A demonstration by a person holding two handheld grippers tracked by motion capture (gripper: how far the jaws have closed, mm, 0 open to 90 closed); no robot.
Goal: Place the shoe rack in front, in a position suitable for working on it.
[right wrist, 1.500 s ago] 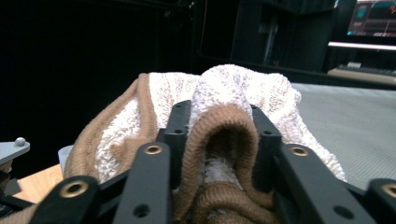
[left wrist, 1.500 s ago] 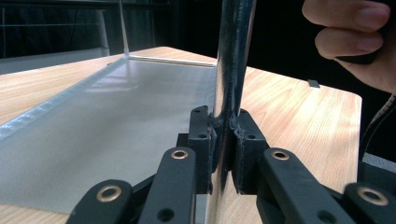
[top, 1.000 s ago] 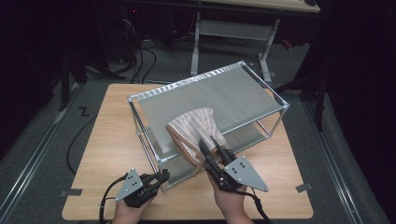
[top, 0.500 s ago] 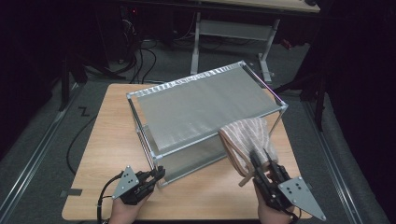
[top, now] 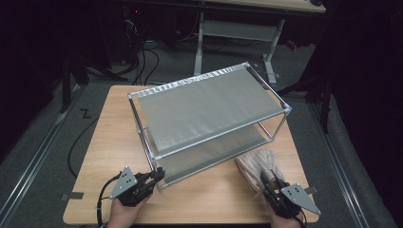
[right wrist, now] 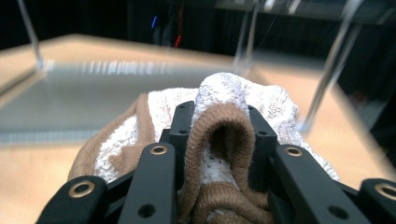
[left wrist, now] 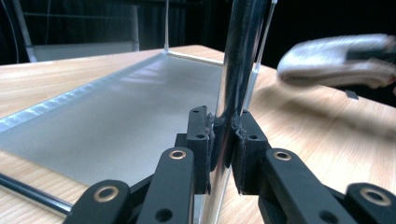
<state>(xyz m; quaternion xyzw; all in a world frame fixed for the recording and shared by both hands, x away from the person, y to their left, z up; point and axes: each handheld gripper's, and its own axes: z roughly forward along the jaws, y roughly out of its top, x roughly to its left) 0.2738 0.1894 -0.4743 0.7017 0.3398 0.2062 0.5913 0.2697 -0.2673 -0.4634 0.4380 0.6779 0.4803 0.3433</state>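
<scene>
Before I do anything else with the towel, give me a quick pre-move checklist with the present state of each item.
1. Right tongs grip on the towel: ok, the jaws are shut on a bunched fold of its brown edge.
2. Left tongs on the rack's front corner post: ok, the jaws are clamped on it.
3. Towel out from the rack: ok, it sits over the table to the right of the frame.
4. Towel resting on the table or held above it: cannot tell.
5. Top shelf free of items: ok.
6. Lower shelf free of items: ok for the part in sight; the rest is hidden under the top shelf.
</scene>
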